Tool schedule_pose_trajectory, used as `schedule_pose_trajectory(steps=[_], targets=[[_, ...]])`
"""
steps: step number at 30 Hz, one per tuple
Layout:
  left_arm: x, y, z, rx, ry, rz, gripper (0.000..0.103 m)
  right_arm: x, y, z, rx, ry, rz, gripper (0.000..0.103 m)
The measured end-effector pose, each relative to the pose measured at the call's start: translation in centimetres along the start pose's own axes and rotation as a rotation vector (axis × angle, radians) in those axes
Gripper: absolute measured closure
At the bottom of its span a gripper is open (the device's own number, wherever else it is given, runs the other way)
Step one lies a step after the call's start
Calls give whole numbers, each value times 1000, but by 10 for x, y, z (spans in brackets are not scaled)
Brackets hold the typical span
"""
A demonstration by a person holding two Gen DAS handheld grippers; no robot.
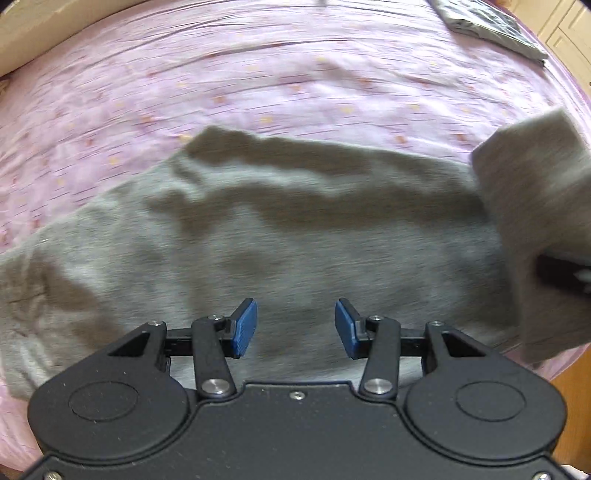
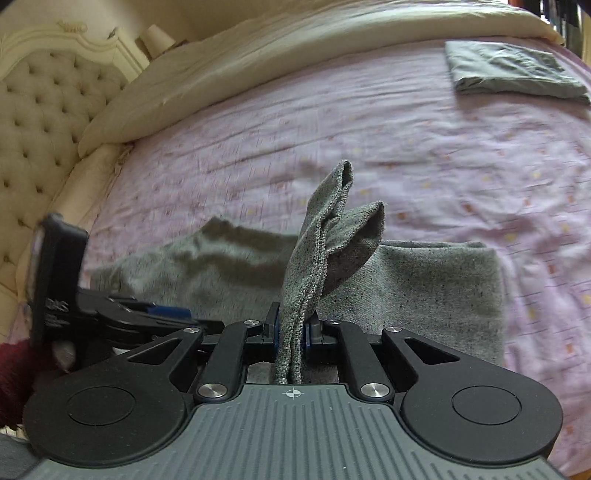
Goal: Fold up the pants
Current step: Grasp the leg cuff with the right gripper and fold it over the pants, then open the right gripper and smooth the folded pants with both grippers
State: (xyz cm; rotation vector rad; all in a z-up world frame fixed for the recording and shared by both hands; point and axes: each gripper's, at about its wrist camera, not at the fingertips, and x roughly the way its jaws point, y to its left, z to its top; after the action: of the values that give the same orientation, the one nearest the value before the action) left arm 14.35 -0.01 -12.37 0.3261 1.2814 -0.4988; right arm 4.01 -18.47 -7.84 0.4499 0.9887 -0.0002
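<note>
Grey pants lie spread across a pink bedsheet. My left gripper is open and empty, hovering just above the pants' near edge. My right gripper is shut on a bunched fold of the pants, which stands up out of its fingers; the rest of the pants lies flat beyond. That lifted part shows at the right edge of the left wrist view. The left gripper shows at the left of the right wrist view.
A folded grey garment lies at the far right of the bed, also in the left wrist view. A cream duvet and a tufted headboard are at the bed's far left. The bed edge is on the right.
</note>
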Motion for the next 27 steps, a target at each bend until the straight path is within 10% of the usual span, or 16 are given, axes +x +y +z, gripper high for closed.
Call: schedule_pose_trajectory(steps=[6,13,27], targets=[[-10,32,-5,-19,-11,10,49,65,43,-19,-78,116,-71,80],[-20,21,2,-19,-43,-52,49,31,41,-16,-14,52,23,70],[23,-60,0,102,114,-46,48,32,-123,26,268,120,-137,82]])
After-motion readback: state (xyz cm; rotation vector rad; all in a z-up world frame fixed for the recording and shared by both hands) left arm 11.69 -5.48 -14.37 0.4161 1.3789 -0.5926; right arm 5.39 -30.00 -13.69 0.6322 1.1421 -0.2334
